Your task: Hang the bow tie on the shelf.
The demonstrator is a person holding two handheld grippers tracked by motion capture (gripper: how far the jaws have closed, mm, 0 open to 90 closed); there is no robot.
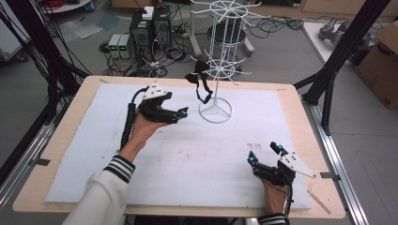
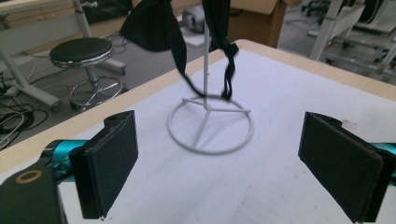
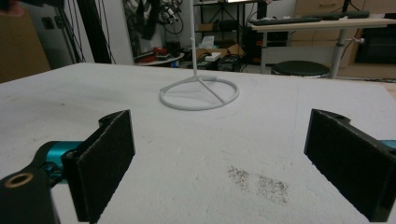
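The black strap (image 1: 201, 80) hangs on the white wire stand (image 1: 215, 70) at the bench's (image 1: 70, 122) far side. Both the left hand-held gripper (image 1: 180, 114) and right hand-held gripper (image 1: 265, 154) stand apart, empty. Bumping that light stand could tip it or shake the strap loose.

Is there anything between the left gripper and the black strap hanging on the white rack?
Nothing visible. The left gripper is open and empty, aimed at the black strap, which hangs from the white rack. Between them lies bare white mat. The rack's thin pole stands beside the strap, not in front.
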